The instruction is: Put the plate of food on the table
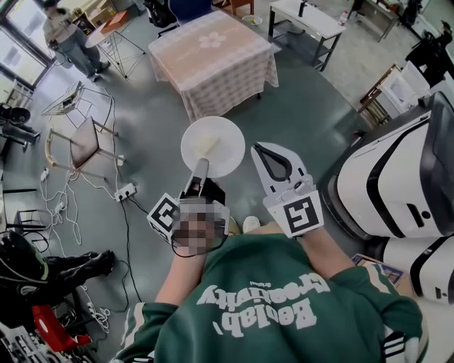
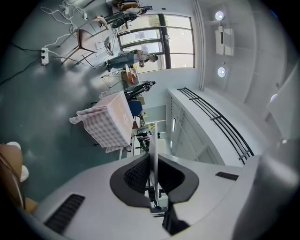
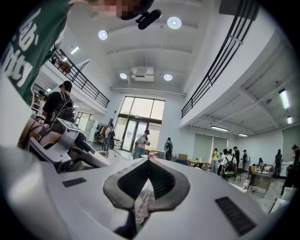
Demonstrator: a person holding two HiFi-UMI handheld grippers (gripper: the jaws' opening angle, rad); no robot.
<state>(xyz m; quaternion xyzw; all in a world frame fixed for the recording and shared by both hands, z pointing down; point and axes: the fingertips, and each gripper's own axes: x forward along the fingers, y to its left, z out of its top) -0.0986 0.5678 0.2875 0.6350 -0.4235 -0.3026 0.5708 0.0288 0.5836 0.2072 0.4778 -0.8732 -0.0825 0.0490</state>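
Note:
A white plate (image 1: 216, 147) with a pale piece of food (image 1: 206, 144) on it hangs level over the grey floor. My left gripper (image 1: 201, 170) is shut on its near rim. In the left gripper view the plate (image 2: 153, 145) shows edge-on, pinched between the dark pads. The table (image 1: 213, 55), covered with a checked cloth, stands farther ahead and also appears as the table (image 2: 110, 123) in the left gripper view. My right gripper (image 1: 258, 149) is held beside the plate on the right, shut and empty; its tips meet in the right gripper view (image 3: 149, 163).
A folding chair (image 1: 84, 142), a power strip (image 1: 125, 191) and loose cables lie on the floor to the left. Large white machines (image 1: 394, 177) stand close on the right. A white bench (image 1: 306, 19) is behind the table. A person (image 1: 71, 39) stands far left.

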